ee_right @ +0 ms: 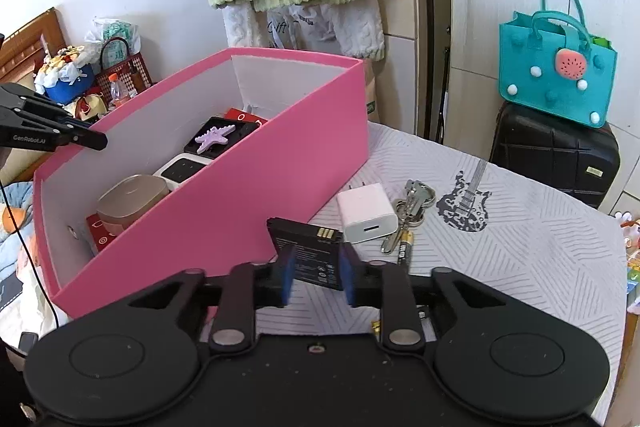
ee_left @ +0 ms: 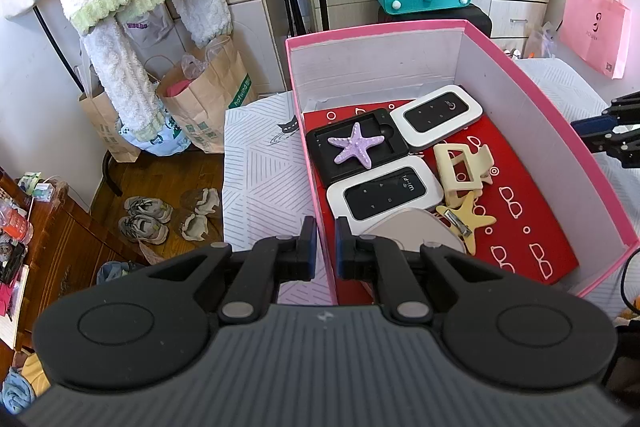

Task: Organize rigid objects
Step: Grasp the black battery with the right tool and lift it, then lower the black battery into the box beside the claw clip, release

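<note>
Between the right gripper (ee_right: 316,273) pads, just beside the pink box (ee_right: 248,195), sits a flat black battery (ee_right: 310,251), clamped by its long edges: light, stiff, probably slick, while the left gripper (ee_left: 326,247) pinches the box wall.

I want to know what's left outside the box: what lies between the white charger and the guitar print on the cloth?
In the right wrist view, a bunch of keys lies between the white charger and the guitar print.
</note>
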Demonstrator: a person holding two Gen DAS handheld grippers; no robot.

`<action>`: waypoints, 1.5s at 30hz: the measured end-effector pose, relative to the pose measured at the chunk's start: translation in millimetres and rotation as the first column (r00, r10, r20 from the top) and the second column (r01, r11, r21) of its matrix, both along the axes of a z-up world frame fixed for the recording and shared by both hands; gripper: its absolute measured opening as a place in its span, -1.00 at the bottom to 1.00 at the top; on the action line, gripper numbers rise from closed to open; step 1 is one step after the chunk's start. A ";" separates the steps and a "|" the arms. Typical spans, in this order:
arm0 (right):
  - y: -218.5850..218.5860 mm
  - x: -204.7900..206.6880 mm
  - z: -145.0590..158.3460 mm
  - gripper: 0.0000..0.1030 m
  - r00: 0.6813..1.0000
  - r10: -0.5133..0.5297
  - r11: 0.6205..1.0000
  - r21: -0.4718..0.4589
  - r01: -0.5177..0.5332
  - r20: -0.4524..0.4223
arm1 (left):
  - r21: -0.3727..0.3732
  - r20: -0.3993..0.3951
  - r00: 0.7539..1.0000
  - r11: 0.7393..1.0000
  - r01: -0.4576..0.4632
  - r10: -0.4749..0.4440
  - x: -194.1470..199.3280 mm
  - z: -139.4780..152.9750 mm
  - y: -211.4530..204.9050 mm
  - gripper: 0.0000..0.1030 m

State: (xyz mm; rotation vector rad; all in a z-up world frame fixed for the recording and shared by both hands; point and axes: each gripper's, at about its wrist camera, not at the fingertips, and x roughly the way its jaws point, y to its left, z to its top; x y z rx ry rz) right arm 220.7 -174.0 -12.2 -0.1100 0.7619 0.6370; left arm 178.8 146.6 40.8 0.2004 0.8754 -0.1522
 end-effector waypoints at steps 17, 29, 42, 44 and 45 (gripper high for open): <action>1.9 28.1 -30.2 -0.52 0.992 0.127 0.989 0.072 -0.126 -0.011 | -0.004 -0.001 1.000 1.000 -0.004 0.004 0.9 -1.6 -1.8 -0.85; -4.6 29.1 -29.8 -0.71 0.984 0.132 0.970 0.222 -0.102 -0.122 | -0.005 0.000 1.000 1.000 -0.004 0.004 -0.1 -0.8 -1.8 -0.85; -4.2 25.2 11.2 -0.81 0.997 0.009 0.990 0.143 0.001 -0.073 | 0.000 -0.001 1.000 1.000 -0.005 0.005 -1.4 1.7 0.8 -0.91; -4.2 20.0 28.5 -0.81 0.999 0.016 0.990 0.144 -0.011 -0.031 | 0.009 -0.002 1.000 1.000 0.002 -0.002 -1.9 1.5 -0.2 -0.91; -3.8 16.6 38.8 -0.81 1.000 0.024 0.988 0.153 -0.023 -0.009 | 0.010 -0.004 1.000 1.000 0.001 -0.001 -1.8 1.4 0.1 -0.91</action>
